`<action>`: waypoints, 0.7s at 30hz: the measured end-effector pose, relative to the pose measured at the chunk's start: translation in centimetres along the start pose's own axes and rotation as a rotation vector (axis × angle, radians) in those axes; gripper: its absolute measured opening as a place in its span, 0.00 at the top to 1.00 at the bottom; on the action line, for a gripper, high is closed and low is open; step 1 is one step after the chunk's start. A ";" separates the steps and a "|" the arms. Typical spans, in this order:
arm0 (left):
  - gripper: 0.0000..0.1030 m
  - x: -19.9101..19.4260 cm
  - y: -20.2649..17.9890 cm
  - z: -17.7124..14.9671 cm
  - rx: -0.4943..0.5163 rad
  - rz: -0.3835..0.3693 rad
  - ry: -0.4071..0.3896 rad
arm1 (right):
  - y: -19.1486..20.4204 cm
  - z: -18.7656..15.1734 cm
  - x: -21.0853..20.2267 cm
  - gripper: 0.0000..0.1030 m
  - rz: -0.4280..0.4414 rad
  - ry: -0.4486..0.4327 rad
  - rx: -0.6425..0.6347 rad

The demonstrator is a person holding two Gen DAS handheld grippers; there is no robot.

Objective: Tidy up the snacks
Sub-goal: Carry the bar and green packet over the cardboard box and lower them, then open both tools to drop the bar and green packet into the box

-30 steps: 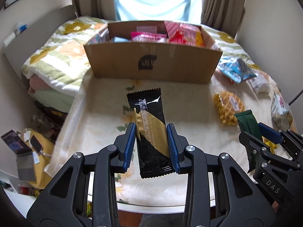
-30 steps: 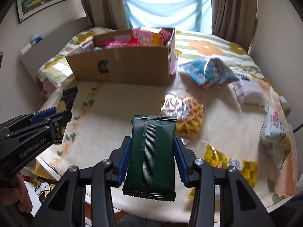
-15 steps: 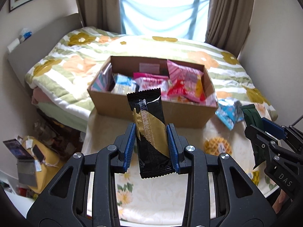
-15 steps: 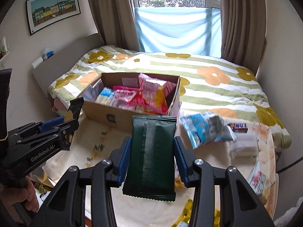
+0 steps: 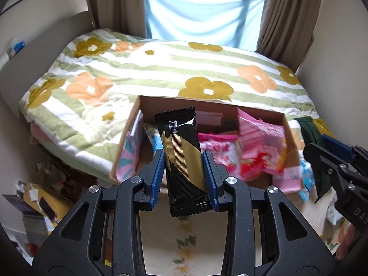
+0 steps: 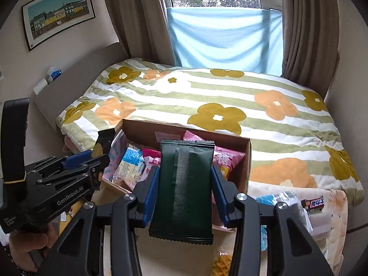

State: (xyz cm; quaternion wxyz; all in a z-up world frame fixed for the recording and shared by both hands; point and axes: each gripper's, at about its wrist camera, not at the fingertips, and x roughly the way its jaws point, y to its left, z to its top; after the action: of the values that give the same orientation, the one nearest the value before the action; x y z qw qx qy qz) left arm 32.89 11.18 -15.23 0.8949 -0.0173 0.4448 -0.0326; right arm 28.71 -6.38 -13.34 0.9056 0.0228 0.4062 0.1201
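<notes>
My left gripper (image 5: 184,158) is shut on a black and gold snack bar (image 5: 182,158), held upright above the near left part of the open cardboard box (image 5: 161,102). My right gripper (image 6: 185,181) is shut on a dark green snack packet (image 6: 185,184), held over the near edge of the same cardboard box (image 6: 147,126). Inside the box lie pink, red and pale blue snack packs (image 5: 255,154). The right gripper (image 5: 322,151) shows at the right edge of the left wrist view, and the left gripper (image 6: 96,158) at the left of the right wrist view.
The box sits at the far end of a floral-cloth table (image 5: 184,243), against a bed with a striped flower quilt (image 6: 207,92). Loose snacks lie right of the box: a blue-silver pack (image 6: 283,197), a chocolate bar (image 6: 314,203), waffles (image 6: 222,264). A hand (image 6: 30,246) grips the left handle.
Both grippers rose and advanced from over the table toward the box, each keeping its snack. The box, once far ahead, now lies right under the held packets.
</notes>
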 end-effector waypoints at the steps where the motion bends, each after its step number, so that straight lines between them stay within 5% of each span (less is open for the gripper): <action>1: 0.71 0.8 0.4 0.5 0.005 0.000 0.011 | 0.4 0.5 0.6 0.60 0.000 -0.001 -0.001; 5: 0.70 4.3 1.9 2.1 0.029 0.028 0.063 | 1.3 1.9 3.3 0.60 0.003 0.021 0.013; 7: 0.55 5.9 2.3 2.5 0.046 0.043 0.093 | 1.6 2.2 4.4 0.60 0.002 0.032 0.020; 9: 0.00 6.6 2.8 2.5 0.039 0.038 0.092 | 1.8 2.3 5.5 0.60 0.001 0.047 0.025; 21: 0.00 5.8 3.1 0.2 0.057 0.044 0.099 | 1.9 2.7 8.4 0.60 0.043 0.117 0.018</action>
State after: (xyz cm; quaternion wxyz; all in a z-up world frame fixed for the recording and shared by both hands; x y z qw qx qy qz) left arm 36.69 13.84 -19.88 0.8725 0.0198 0.4876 -0.0262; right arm 35.74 -2.39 -17.40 0.8772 0.0327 0.4590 0.1371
